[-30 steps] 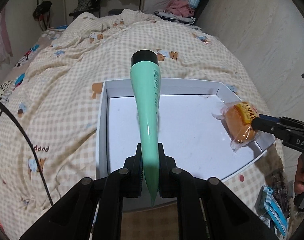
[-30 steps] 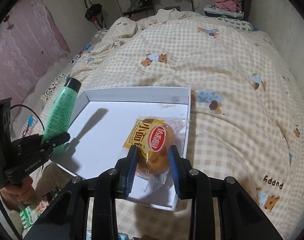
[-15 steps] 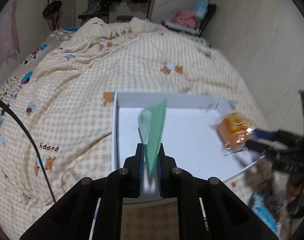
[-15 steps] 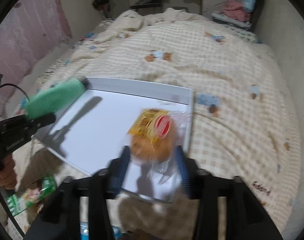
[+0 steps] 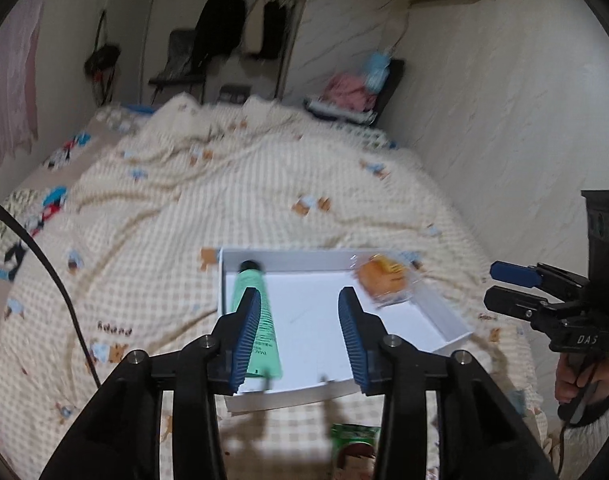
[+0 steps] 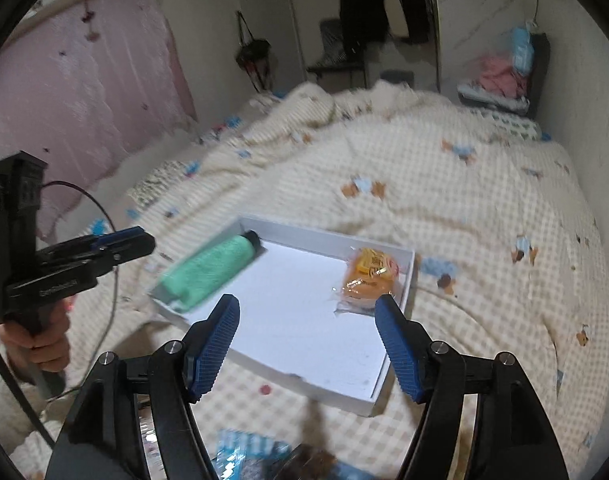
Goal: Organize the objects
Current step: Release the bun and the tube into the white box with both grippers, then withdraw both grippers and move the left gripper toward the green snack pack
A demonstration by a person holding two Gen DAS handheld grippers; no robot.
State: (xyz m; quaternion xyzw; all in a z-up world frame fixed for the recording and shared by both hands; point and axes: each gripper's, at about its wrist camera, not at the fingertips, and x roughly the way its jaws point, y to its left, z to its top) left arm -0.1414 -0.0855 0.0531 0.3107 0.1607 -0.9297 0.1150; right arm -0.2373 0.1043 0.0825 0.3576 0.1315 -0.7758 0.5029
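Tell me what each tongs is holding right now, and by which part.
Nothing is held. The left tongs and right tongs are open; the green tube and wrapped bun lie in the white box.

"DAS" on right gripper (image 5: 512, 284), "puppy" upside down on bedspread (image 5: 116, 330)

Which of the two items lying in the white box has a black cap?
The green tube, lying along the white box's left wall, black cap at its far end. The wrapped orange bun in the far right corner has none.
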